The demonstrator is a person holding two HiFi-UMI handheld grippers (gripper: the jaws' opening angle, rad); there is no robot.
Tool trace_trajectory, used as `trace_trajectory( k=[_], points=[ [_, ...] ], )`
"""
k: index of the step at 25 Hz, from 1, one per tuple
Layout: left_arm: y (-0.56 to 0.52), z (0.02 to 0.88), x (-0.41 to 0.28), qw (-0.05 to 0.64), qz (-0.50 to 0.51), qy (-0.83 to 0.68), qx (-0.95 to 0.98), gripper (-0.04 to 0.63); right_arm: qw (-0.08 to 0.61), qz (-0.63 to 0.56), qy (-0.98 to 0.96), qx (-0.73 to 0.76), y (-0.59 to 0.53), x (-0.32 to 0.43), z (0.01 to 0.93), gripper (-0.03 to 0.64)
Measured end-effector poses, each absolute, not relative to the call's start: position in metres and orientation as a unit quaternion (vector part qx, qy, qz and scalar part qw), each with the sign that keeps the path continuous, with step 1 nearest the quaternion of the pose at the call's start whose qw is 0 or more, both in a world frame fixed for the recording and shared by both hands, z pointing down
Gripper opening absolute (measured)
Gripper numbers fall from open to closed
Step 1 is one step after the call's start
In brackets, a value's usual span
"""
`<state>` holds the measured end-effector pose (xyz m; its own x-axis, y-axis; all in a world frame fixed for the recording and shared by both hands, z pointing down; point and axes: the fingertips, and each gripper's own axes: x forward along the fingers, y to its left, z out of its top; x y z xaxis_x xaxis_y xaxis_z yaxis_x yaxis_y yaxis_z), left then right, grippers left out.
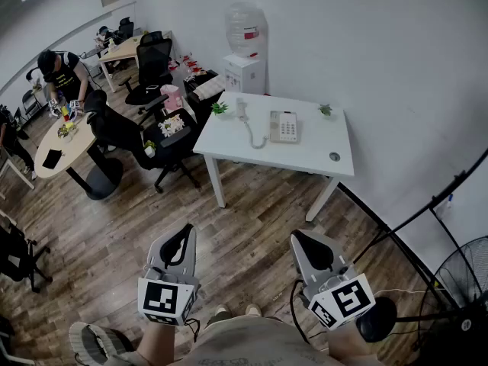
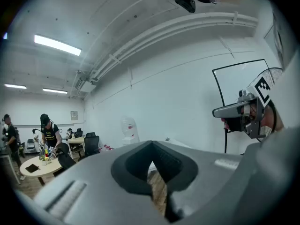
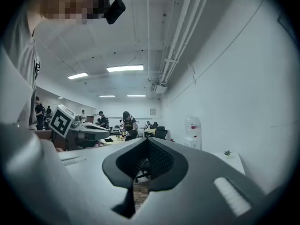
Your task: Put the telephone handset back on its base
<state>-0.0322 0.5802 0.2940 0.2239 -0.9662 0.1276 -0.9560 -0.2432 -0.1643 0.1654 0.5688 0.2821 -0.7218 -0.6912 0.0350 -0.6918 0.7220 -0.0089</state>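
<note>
A: Where's the handset?
B: The handset (image 1: pixel 242 109) is off its base (image 1: pixel 284 126), lying just left of it on the far white worktop (image 1: pixel 314 152). A cord (image 1: pixel 254 138) curls between them.
A: Tools?
B: Left tool (image 1: pixel 185 232) and right tool (image 1: pixel 298 240) are both pressed together, pinching nothing. They're held near, well apart from the worktop.

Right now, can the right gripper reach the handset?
Probably not: the handset lies on the table, well across the floor from the right gripper. Nothing blocks the way; step closer first.
</note>
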Motion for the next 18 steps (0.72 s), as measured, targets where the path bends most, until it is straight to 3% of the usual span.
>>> trace_trajectory(
  k=[13, 14, 15, 16, 18],
  points=[
    [0.582, 0.291, -0.019, 0.025, -0.102, 0.613, -0.783, 0.000, -0.017, 0.020, -0.920, 0.391, 0.563, 0.178, 0.278, 0.033],
    [0.582, 0.291, -0.018, 0.024, -0.102, 0.614, -0.782, 0.002, -0.025, 0.022, -0.915, 0.402, 0.561, 0.182, 0.277, 0.099],
    [0.582, 0.290, -0.017, 0.023, -0.103, 0.615, -0.782, 0.002, -0.030, 0.023, -0.911, 0.411, 0.559, 0.185, 0.275, 0.220],
    [0.582, 0.289, -0.017, 0.023, -0.104, 0.615, -0.782, 0.000, -0.033, 0.025, -0.908, 0.417, 0.557, 0.189, 0.274, 0.269],
    [0.583, 0.290, -0.016, 0.025, -0.104, 0.614, -0.782, 0.002, -0.032, 0.029, -0.905, 0.423, 0.556, 0.194, 0.274, 0.249]
  ],
)
